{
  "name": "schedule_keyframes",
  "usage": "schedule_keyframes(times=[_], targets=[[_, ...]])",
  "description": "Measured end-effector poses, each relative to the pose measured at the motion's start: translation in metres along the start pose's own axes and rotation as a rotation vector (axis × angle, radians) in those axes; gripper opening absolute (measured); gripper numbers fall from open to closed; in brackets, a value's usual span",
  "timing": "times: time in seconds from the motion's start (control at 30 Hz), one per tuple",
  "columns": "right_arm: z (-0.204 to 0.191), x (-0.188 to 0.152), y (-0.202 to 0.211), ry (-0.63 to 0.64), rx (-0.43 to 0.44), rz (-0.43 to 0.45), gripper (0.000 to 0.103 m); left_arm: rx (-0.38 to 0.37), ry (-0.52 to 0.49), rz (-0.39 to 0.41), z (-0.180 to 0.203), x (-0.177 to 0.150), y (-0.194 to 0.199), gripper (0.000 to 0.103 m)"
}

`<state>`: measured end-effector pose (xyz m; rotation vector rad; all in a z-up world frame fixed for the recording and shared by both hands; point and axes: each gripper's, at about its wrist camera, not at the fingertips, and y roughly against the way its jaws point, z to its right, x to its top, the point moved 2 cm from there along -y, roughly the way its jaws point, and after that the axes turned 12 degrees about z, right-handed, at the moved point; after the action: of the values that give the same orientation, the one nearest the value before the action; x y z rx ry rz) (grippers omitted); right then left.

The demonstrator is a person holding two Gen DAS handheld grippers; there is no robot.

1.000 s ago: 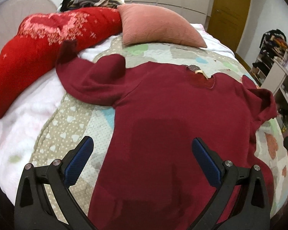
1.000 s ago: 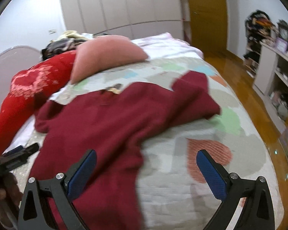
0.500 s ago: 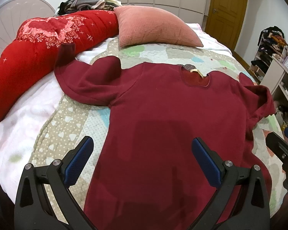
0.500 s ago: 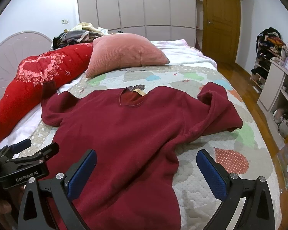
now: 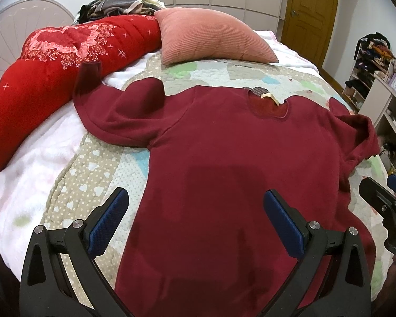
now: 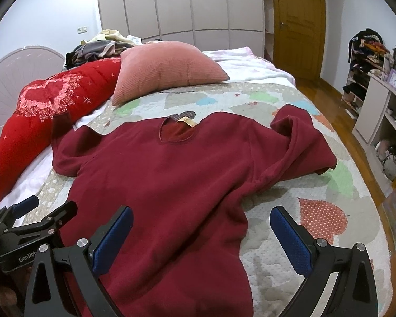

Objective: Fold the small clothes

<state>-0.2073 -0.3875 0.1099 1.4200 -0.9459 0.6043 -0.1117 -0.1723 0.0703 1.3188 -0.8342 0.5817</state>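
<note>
A dark red long-sleeved sweater (image 5: 224, 158) (image 6: 166, 179) lies spread flat on the quilted bed, neck opening away from me. Its left sleeve (image 5: 105, 111) reaches toward the red bolster with the cuff standing up; its right sleeve (image 6: 301, 145) is bunched and folded over on itself. My left gripper (image 5: 195, 216) hovers open above the sweater's lower body, nothing between its blue pads. My right gripper (image 6: 200, 229) is open above the sweater's lower right edge and the quilt. Each gripper shows at the edge of the other's view: the right gripper (image 5: 388, 203), the left gripper (image 6: 31, 222).
A pink cushion (image 5: 211, 39) and a long red bolster (image 5: 52, 66) lie at the head of the bed, with piled clothes (image 5: 124, 5) behind. The patchwork quilt (image 6: 316, 211) lies bare to the right. Shelves (image 6: 382, 100), wooden floor and a door (image 6: 298, 23) are on the right.
Both views have pulled back and risen, and the sweater now lies flatter and fully spread. Both grippers stay open.
</note>
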Motion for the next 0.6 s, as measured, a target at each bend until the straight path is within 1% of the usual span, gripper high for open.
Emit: schedule_keyframes(times=[0.6], targets=[[0.000,0.001,-0.012,-0.012,0.003,-0.016,0.103,0.004,0.003,-0.009,-0.003,0.001,-0.009,0.102]])
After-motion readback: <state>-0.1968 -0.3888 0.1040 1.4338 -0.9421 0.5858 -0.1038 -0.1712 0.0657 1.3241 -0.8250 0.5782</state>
